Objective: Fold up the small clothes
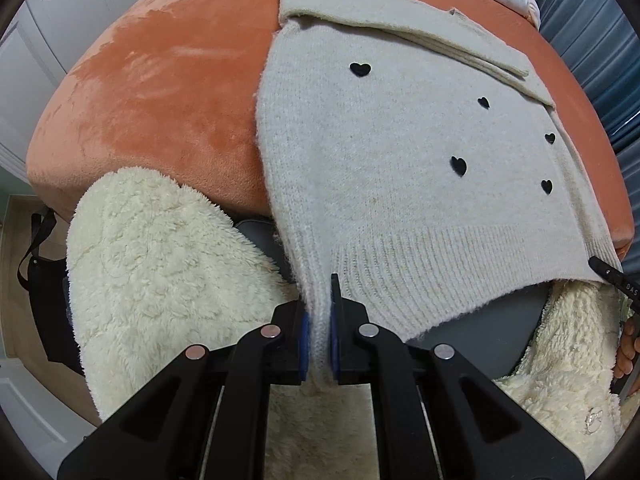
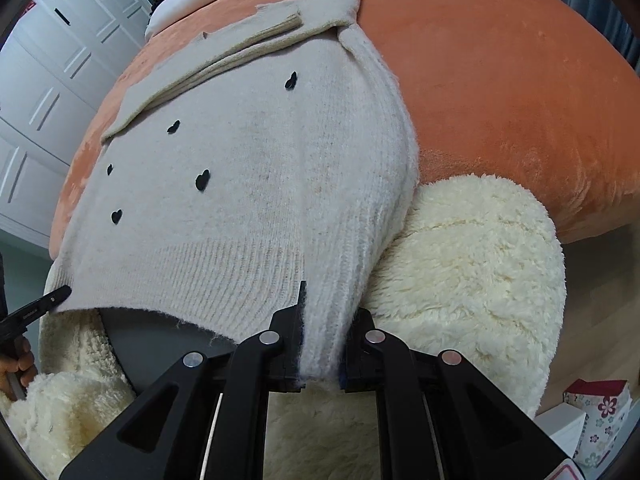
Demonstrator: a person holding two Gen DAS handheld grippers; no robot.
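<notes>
A cream knitted sweater [image 1: 380, 160] [image 2: 260, 160] with black heart buttons lies flat on an orange plush surface [image 1: 160, 100] [image 2: 500, 80]. Its sleeves [image 1: 400, 28] [image 2: 240, 40] are folded across the top. The ribbed hem hangs over the near edge. My left gripper [image 1: 318, 300] is shut on the hem's left corner. My right gripper [image 2: 326, 308] is shut on the hem's right corner, with thicker cloth bunched between its pads. Each view also shows the other gripper's black fingertip [image 1: 604, 272] [image 2: 56, 296] at the far hem corner.
Cream fleece clothing of the person [image 1: 160, 260] [image 2: 460, 260] fills the space below the hem. White cabinet doors [image 1: 40, 40] [image 2: 60, 60] stand on one side, a blue curtain [image 1: 592, 20] on the other. A flowered box [image 2: 600, 412] sits on the floor.
</notes>
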